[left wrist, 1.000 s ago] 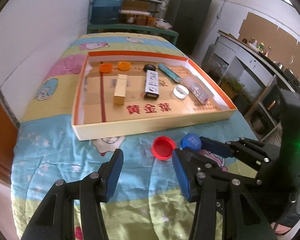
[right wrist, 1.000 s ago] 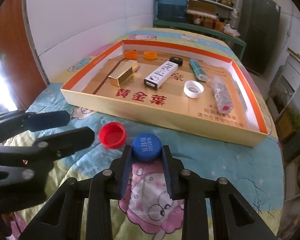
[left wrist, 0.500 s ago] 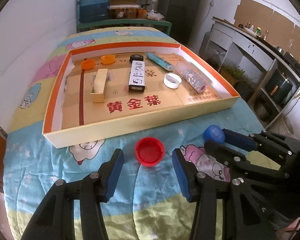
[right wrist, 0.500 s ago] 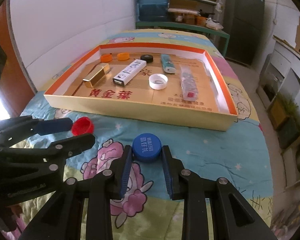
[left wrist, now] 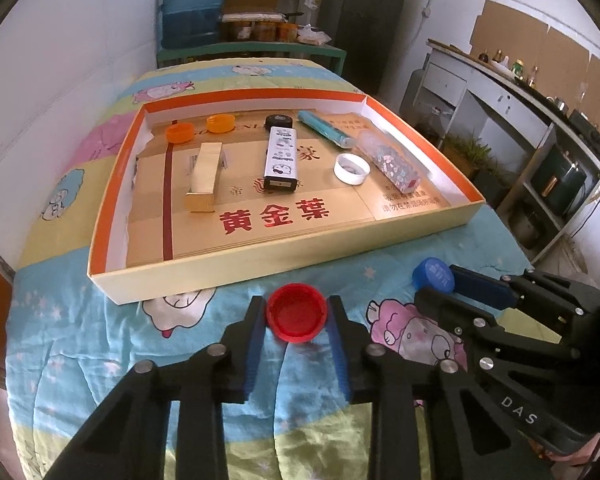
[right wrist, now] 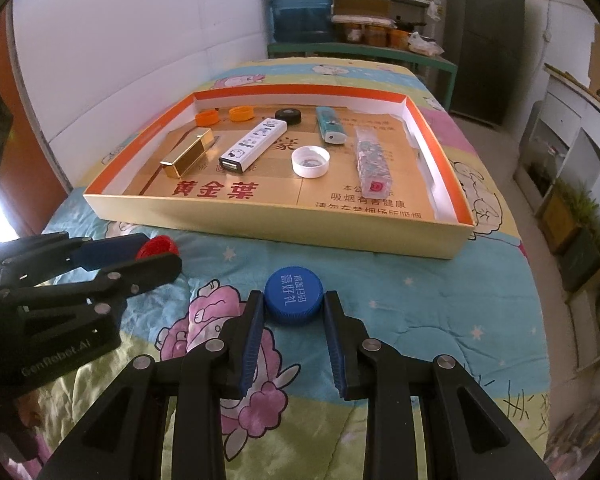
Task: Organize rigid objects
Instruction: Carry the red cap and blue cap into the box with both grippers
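White wall along the left side, with an orange-brown panel at its near end. Cartoon-print quilt (left wrist: pixel 100 320) in blue, yellow and pink over the bench, a pink sheep figure printed near the front.

Left tool (left wrist: pixel 296 318) clenched on the red cap (left wrist: pixel 296 312), open side up, blue pads touching both sides, just in front of the near wall of the tray (left wrist: pixel 260 268). Seen from the right wrist camera too: left tool (right wrist: pixel 156 254), red cap (right wrist: pixel 158 246) at its tips.

Shallow cardboard tray, orange rim, gold printed floor with red characters, lying mid-quilt. Inside, left to right: two orange caps (left wrist: pixel 180 133) near the far wall, gold box (left wrist: pixel 205 176) lying lengthwise, white printed box (left wrist: pixel 282 158) with a black cap (left wrist: pixel 279 121) just behind it, teal tube (left wrist: pixel 326 130), white cap (left wrist: pixel 352 168) open side up, patterned clear box (left wrist: pixel 390 160) near the right wall.

Right tool (right wrist: pixel 294 308) clenched on the blue cap (right wrist: pixel 294 294), printed top up, over the quilt in front of the tray and well apart from the red cap. Blue cap (left wrist: pixel 434 276) also visible at the right tool's tips (left wrist: pixel 440 284) in the left wrist view.

Beyond the bench: blue water jug (right wrist: pixel 300 4) on a green shelf with pots and jars, dark tall cabinet (right wrist: pixel 486 40), then a white counter with drawers along the right wall, bottles on top.
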